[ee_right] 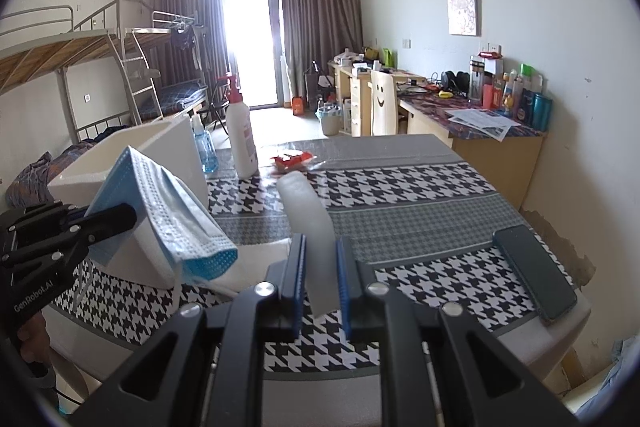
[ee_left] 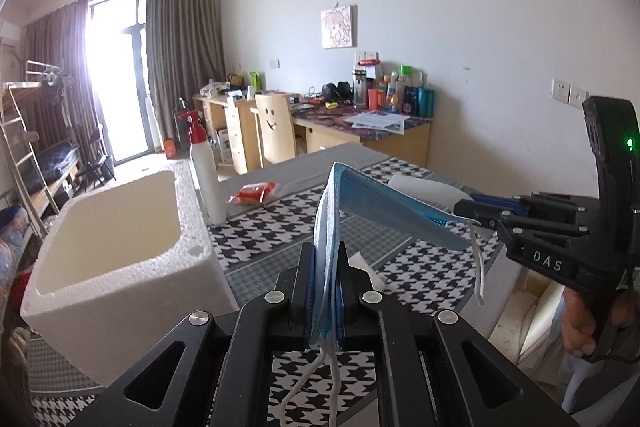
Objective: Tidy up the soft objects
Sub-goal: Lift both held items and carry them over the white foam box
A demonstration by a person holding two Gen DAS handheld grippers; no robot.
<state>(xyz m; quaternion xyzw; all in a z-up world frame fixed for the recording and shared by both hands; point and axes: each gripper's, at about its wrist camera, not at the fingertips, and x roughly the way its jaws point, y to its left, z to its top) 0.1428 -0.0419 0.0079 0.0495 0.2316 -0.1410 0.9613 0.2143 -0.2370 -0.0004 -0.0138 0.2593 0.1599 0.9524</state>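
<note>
Gripping blue mask (ee_left: 360, 199) between left fingers (ee_left: 306, 283), right fingers (ee_right: 298, 267) clamping clear wrapper (ee_right: 310, 215)

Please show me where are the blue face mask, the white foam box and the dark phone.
blue face mask (ee_left: 384, 203): left wrist view, on its blue outer side.
white foam box (ee_left: 132, 291): left wrist view, on its front wall.
dark phone (ee_right: 534, 271): right wrist view, on its screen.

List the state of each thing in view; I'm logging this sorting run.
mask: folded, off the table, clamped in left gripper jaws
white strip: raised, clamped in right gripper jaws
foam box: upright, top open, nothing visible inside
pump bottle: upright, pump head on
red packet: lying flat on the table
phone: lying at the table edge, screen dark
</note>
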